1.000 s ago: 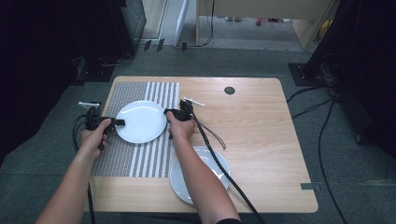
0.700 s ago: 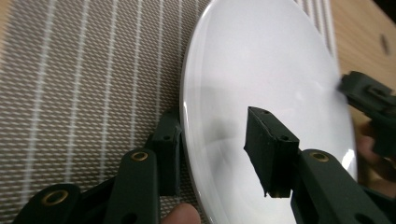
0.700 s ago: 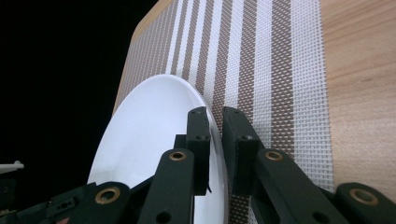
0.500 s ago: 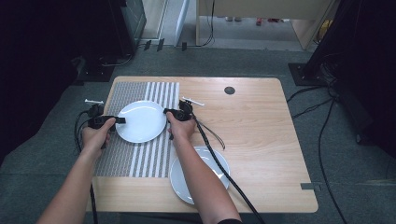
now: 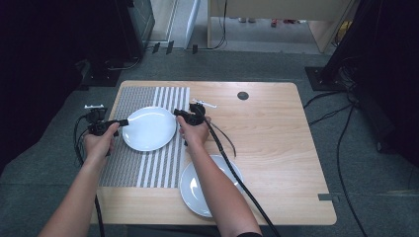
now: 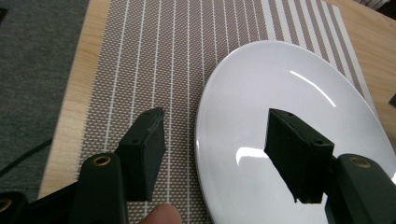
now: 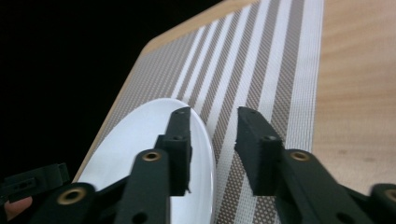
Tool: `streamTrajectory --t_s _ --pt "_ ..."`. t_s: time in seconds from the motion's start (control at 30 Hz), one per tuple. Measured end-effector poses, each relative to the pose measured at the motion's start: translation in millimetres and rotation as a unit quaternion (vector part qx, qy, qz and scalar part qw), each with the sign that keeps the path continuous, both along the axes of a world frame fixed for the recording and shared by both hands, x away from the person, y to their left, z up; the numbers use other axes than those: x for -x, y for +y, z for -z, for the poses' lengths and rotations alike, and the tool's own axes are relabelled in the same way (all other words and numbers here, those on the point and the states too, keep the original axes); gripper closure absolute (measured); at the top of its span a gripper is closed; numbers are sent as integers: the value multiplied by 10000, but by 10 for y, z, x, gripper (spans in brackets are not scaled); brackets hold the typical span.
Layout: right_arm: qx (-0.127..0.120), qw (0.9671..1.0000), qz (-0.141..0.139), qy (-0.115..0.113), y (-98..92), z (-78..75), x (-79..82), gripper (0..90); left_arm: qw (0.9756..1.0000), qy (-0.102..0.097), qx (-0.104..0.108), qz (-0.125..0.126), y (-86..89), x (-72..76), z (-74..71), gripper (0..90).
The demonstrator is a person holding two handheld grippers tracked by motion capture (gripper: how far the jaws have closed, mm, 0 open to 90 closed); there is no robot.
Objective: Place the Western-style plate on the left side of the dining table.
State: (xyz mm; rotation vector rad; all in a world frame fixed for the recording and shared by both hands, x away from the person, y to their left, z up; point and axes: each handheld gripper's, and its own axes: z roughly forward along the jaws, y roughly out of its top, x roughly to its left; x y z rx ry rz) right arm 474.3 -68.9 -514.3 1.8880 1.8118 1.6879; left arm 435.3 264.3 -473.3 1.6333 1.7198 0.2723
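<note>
My right forearm hides the 11 o'clock part of the second plate [image 5: 195, 190]. In the left gripper view, the bottom and right edges cut the white plate [image 6: 299, 121] at 5 o'clock. The small white object [image 5: 205, 103] at 12 o'clock of my right gripper [image 5: 185, 114] is too small to identify.

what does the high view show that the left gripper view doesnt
High view alone: a second white plate near the table's front edge, partly under the right forearm, the right gripper at the mat plate's right rim, both forearms, and the grey floor around.

Left gripper view alone: the left gripper close up, its jaws open astride the plate's rim, one over the mat, one over the plate, neither pressing; they have just been opening.

Both: the white plate lying flat on the striped placemat.
</note>
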Motion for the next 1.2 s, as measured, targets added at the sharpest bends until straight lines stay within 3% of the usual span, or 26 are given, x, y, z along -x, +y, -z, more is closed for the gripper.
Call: streamTrajectory --t_s 0.13,0.23,0.3,0.4,0.53,0.67,0.7,0.73,0.87,1.03,1.2 --pt "320 9987 -245 -299 -75 -99 6 501 9996 -84 -264 64 -44 60 -84 315" --pt "491 9978 -323 -312 -114 -163 20 426 9991 -48 -411 67 -83 90 -120 225" --pt "724 9950 -622 -306 -172 -260 61 327 9989 20 -459 92 -136 133 -149 167" --pt "903 9916 -827 -424 -239 -357 138 321 9991 -71 -408 117 -178 204 -166 120" --pt "904 9896 -938 -603 -350 -487 267 295 9977 -114 -667 107 -246 322 -179 101" --pt "1233 9842 -1013 -768 -456 -600 399 255 9976 -250 -604 223 -292 450 -193 100" --pt "1233 9842 -1013 -768 -456 -600 399 255 9976 -250 -604 223 -292 450 -193 100" --pt "1333 9820 -1060 -822 -524 -653 462 246 9964 -286 -744 283 -331 513 -194 100" --pt "1376 9804 -1101 -880 -652 -709 562 237 9950 -406 -842 340 -380 652 -205 100" --pt "1679 9742 -1120 -1014 -831 -729 697 232 9932 -617 -874 453 -447 837 -254 100" --pt "1820 9717 -1060 -1069 -1054 -719 827 232 9914 -789 -894 544 -503 1026 -287 96"
